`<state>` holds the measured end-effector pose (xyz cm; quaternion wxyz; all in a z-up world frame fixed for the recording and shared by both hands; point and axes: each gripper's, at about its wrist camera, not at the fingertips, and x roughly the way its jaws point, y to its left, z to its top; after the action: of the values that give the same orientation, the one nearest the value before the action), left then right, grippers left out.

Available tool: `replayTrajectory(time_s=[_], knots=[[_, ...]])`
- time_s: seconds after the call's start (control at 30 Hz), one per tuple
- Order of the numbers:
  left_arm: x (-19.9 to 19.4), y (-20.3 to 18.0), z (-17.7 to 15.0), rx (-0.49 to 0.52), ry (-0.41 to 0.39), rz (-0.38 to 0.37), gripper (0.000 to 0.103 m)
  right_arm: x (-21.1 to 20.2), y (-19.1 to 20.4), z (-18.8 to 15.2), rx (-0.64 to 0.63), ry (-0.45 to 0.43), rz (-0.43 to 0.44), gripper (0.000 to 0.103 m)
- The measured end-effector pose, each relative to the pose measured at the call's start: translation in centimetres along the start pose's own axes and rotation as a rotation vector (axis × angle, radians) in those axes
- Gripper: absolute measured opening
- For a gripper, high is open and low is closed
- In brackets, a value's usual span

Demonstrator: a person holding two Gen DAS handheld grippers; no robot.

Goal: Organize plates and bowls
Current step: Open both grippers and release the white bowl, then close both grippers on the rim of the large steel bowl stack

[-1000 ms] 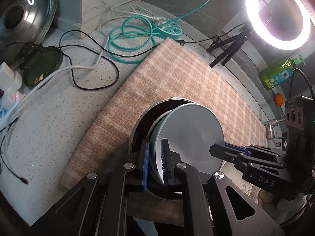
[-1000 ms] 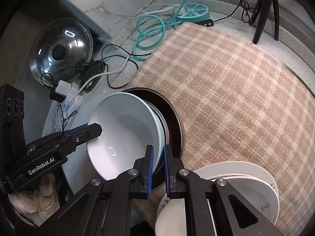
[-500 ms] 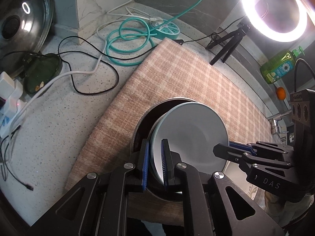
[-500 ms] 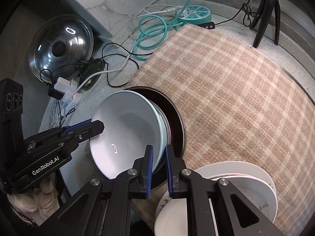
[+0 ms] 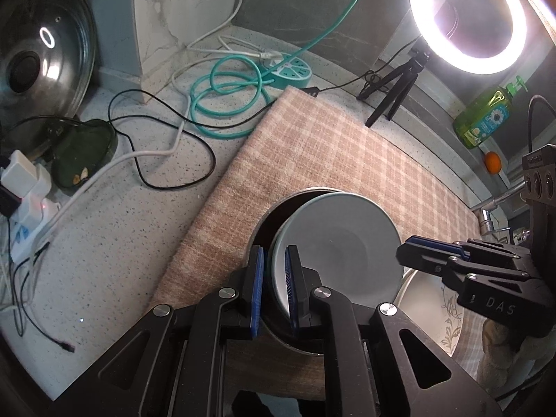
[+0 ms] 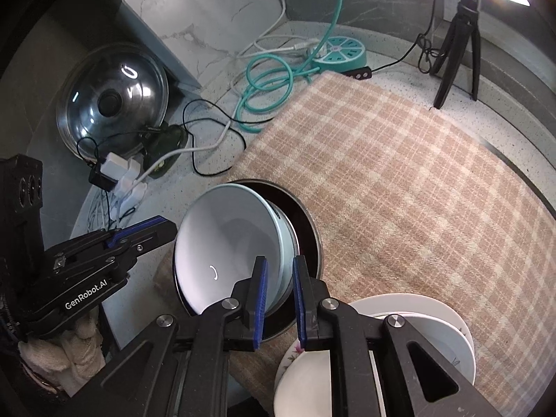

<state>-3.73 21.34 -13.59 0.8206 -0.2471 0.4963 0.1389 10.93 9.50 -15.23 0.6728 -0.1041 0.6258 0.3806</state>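
A pale blue-white bowl (image 5: 340, 239) is tilted inside a dark round metal bowl (image 5: 274, 208) on the plaid cloth. My left gripper (image 5: 274, 285) is shut on the pale bowl's near rim. My right gripper (image 6: 278, 295) straddles the opposite rim of the same bowl (image 6: 229, 243), its jaws slightly parted around the rim. The dark bowl (image 6: 309, 229) shows behind it. A stack of white plates (image 6: 431, 319) with flower prints lies by the right gripper and also shows in the left wrist view (image 5: 438, 299).
The plaid cloth (image 6: 399, 180) covers a speckled counter (image 5: 114, 229). A coiled teal cable (image 5: 226, 97), a round teal power strip (image 6: 344, 54), black and white cords, a pot lid (image 6: 111, 100), a ring light (image 5: 469, 14) on a tripod and a green bottle (image 5: 486, 118) stand around.
The pale bowl has tilted up further out of the dark bowl. The right gripper's jaws have parted a little around the rim. The left gripper keeps its grip.
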Motion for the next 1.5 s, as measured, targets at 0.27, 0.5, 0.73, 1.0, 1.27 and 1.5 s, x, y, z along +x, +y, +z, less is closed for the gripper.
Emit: replayTrajectory(time_s=[0.27, 0.5, 0.73, 1.0, 1.27, 1.5], knots=[[-1.5, 2.4, -0.3, -0.017, -0.045, -0.002, 0.011, -1.7, -2.0, -1.2, 0.115, -0.077, 0.022, 0.013], [-1.6, 4.2, -0.9, -0.007, -0.046, 0.021, 0.011, -1.6, -3.5, -2.0, 0.180, -0.099, 0.011, 0.013], [-0.7, 5.8, -1.1, -0.054, -0.008, -0.035, 0.011, -0.8, -4.6, -2.3, 0.230, -0.096, 0.007, 0.014], [0.1, 5.6, -1.0, -0.058, 0.019, -0.096, 0.011, -0.6, -4.8, -2.6, 0.299, -0.110, 0.046, 0.014], [1.1, 5.6, -0.7, -0.057, 0.046, -0.139, 0.011, -0.2, -2.7, -0.8, 0.230, -0.131, -0.026, 0.014], [1.3, 5.1, -0.9, -0.042, 0.055, -0.165, 0.011, 0.8, -3.5, -1.2, 0.271, -0.095, -0.005, 0.014]])
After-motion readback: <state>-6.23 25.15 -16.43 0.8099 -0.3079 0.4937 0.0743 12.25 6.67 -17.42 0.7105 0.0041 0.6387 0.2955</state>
